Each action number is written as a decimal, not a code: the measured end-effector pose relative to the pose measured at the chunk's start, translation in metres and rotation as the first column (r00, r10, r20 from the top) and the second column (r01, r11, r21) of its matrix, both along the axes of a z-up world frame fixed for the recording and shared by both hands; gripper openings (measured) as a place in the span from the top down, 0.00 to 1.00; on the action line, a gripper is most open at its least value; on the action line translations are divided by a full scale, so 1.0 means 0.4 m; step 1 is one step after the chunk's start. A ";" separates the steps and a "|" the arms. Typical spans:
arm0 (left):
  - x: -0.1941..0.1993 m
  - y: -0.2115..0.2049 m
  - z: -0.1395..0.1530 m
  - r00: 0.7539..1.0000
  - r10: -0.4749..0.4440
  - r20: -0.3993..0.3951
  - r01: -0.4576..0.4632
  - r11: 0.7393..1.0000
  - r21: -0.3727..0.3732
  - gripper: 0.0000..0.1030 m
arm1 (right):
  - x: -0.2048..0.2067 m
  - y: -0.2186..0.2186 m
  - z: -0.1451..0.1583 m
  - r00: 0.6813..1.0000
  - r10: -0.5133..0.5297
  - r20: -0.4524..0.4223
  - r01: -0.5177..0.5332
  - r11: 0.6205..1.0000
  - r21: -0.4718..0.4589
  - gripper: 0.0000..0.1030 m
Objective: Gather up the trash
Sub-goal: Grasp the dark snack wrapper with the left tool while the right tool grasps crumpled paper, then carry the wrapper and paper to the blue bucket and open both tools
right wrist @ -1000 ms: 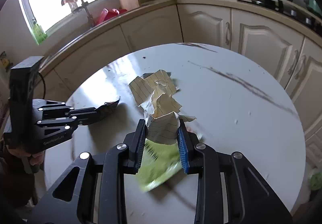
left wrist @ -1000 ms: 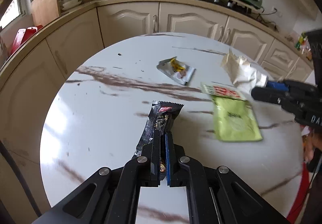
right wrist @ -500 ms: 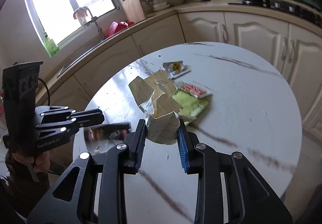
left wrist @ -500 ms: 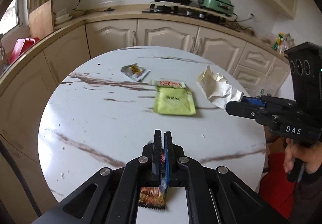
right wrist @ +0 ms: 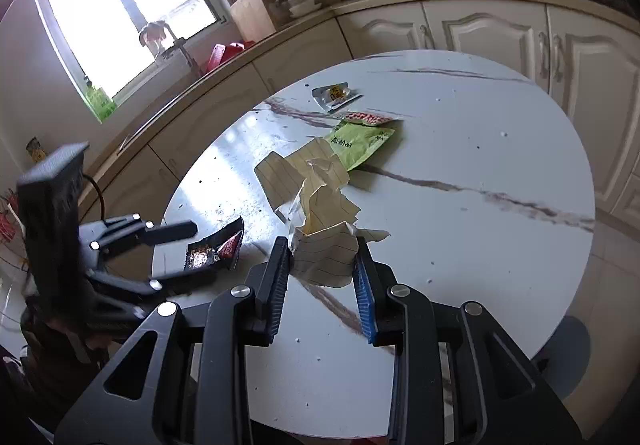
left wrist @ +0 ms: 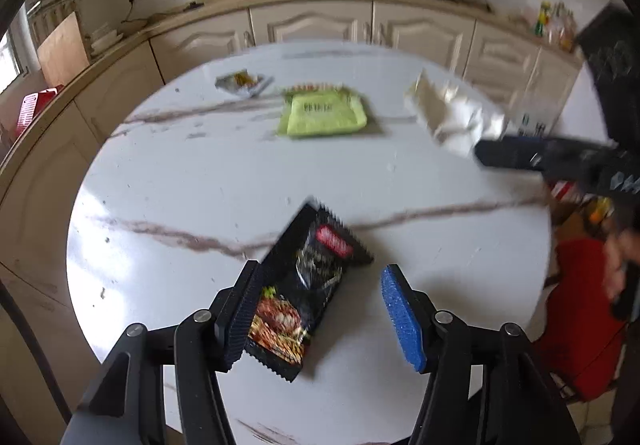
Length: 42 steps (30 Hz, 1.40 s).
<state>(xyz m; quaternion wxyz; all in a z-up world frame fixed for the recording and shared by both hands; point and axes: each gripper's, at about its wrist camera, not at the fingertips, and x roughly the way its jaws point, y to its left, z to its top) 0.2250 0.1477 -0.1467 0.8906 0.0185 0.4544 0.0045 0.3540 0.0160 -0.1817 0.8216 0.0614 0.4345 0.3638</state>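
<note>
Black snack wrapper [left wrist: 308, 289] loose between your left gripper's [left wrist: 320, 309] just-opened jaws; clear them fully. Right gripper [right wrist: 322, 273] pinches crumpled paper [right wrist: 316, 205]; hold tight.

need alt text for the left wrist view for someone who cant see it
The left gripper has just opened, and a black snack wrapper sits loose between its fingers, against the left one, above a round white marble table. Farther off lie a green packet and a small silver wrapper, while the right gripper holds crumpled cream paper.
</note>
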 end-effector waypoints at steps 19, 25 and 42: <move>0.076 -0.007 0.030 0.997 0.059 0.042 -0.053 0.989 -0.135 0.93 | -0.023 -0.036 -0.001 1.000 -0.015 0.016 0.014 0.999 0.043 0.71; 0.128 -0.128 0.067 0.997 -0.017 0.081 0.028 0.991 -0.132 0.93 | -0.043 -0.141 0.024 0.997 -0.072 0.037 0.068 0.994 0.081 0.71; 0.466 -0.652 0.015 0.928 -0.369 0.059 0.373 0.906 -0.200 0.93 | -0.132 -0.725 -0.078 0.892 -0.450 -0.032 0.451 0.886 0.109 0.71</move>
